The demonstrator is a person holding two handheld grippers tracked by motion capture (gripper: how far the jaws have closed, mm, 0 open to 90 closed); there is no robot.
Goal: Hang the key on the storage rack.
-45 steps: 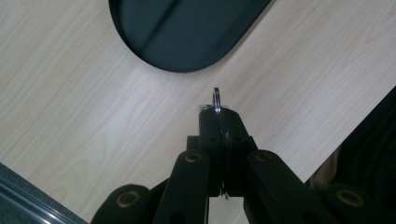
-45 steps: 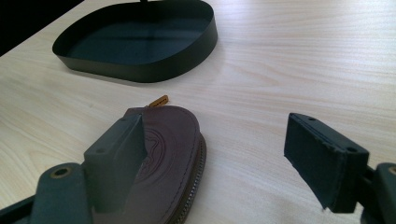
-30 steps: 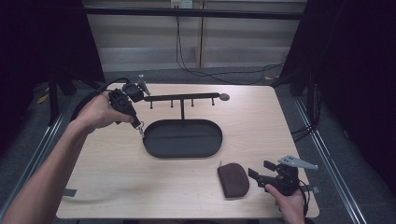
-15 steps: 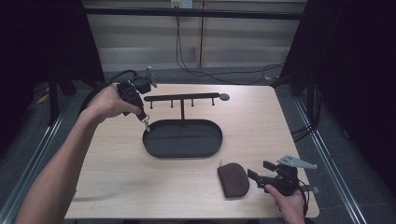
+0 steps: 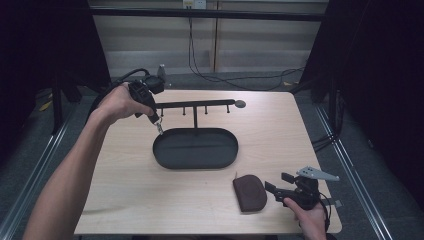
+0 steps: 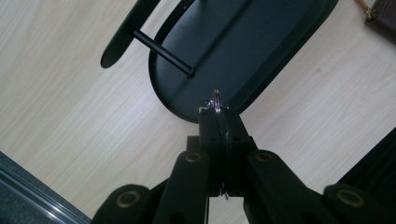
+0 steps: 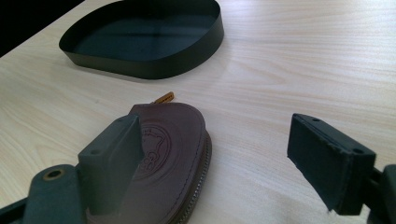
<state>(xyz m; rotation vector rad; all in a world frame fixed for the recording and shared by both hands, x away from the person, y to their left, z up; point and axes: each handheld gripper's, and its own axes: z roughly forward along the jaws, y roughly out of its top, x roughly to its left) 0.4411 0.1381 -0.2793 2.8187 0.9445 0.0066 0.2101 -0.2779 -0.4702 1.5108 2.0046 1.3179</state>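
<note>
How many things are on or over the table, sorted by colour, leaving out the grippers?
Black: 1, the oval tray with its hook rack
Brown: 1, the zip pouch
Silver: 1, the key ring held in the left gripper
Total: 3

Left gripper (image 5: 158,126) (clamped on key ring (image 6: 217,100)) now higher and farther back, nearer hook rack (image 5: 195,105)
</note>
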